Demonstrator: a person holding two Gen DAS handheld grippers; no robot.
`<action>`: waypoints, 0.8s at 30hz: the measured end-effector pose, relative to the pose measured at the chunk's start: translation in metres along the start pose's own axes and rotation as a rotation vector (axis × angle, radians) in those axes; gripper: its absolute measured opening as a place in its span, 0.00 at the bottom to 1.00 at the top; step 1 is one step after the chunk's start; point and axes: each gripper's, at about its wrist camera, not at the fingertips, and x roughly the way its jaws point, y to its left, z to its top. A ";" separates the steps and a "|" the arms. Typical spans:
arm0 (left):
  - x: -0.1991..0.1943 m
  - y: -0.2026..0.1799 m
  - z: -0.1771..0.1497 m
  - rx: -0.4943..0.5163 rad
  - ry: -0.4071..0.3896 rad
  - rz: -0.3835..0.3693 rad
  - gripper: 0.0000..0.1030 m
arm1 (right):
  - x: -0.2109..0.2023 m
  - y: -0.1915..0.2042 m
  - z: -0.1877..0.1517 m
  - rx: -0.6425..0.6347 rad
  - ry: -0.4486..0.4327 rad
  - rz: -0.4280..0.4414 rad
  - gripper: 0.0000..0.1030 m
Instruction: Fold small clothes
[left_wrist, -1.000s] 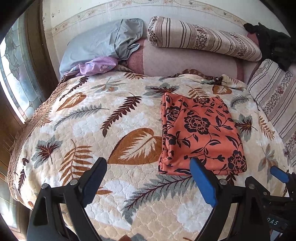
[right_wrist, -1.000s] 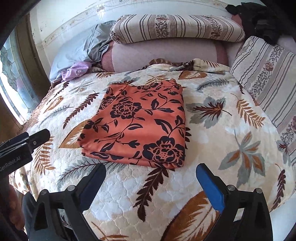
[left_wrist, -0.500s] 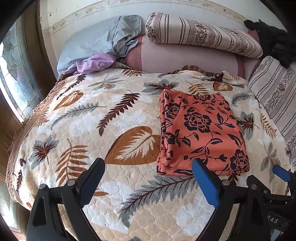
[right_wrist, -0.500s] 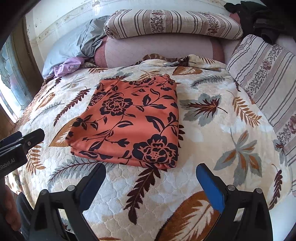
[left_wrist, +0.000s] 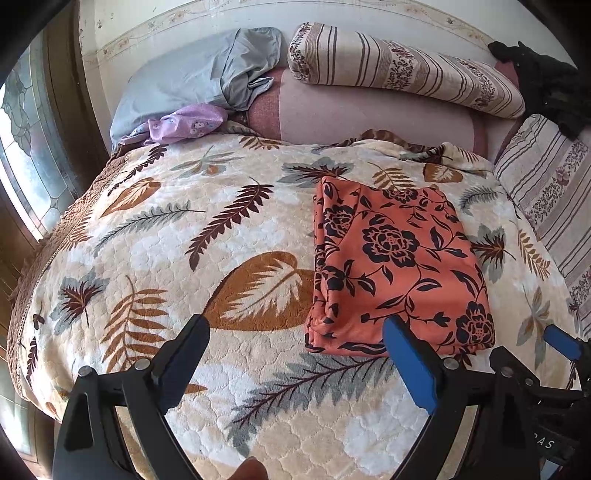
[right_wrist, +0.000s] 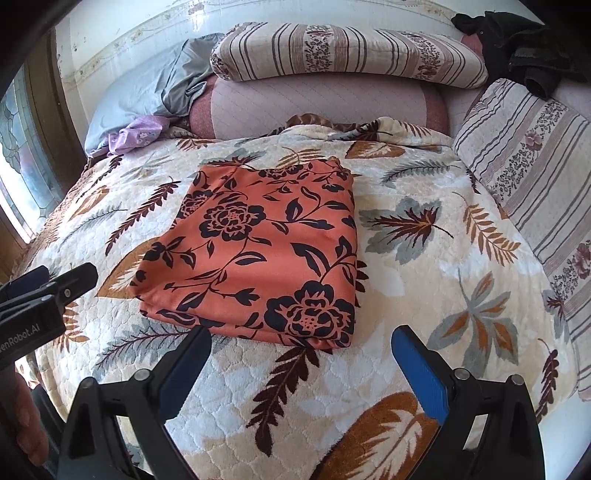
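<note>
Your left gripper (left_wrist: 295, 347) and right gripper (right_wrist: 301, 354) both hang over the near edge of the bed with their fingers spread wide and nothing between them; only the finger ends and black frames show, the rest cut off by the lower border. In the right wrist view your left gripper appears again at the left edge, mostly out of frame, with part of your hand (right_wrist: 22, 424) below it, blurred and dark. The far corners of both views vanish into the black lens ring.

The orange floral cloth (right_wrist: 266, 254) lies folded into a flat, thick rectangle on the blanket (left_wrist: 147, 258), its layered edges stacked along the near side and left side. It looks smooth and slightly glossy, printed with black roses and leaves. It sits right of centre in the left wrist view, just beyond your right finger there.

The blanket is plush and quilted, cream with brown and grey leaves, and its far edge is rumpled. Behind it lie a striped bolster (right_wrist: 347, 51), a pink quilted cushion (right_wrist: 317, 107), a grey pillow (left_wrist: 207, 74), a crumpled lilac cloth (left_wrist: 184, 122) and a dark heap (right_wrist: 524, 48) whose make-up you cannot tell. A striped pillow (right_wrist: 524, 166) leans at the right.
</note>
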 end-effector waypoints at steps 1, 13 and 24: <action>0.000 0.000 0.000 0.001 -0.001 0.000 0.92 | 0.000 0.000 0.000 0.001 0.001 -0.002 0.96; 0.007 -0.008 0.004 0.027 -0.006 0.005 0.92 | 0.009 -0.002 0.002 0.003 0.013 -0.006 0.96; 0.004 -0.004 0.002 0.023 -0.006 0.006 0.92 | 0.009 0.001 0.003 0.004 0.012 0.010 0.96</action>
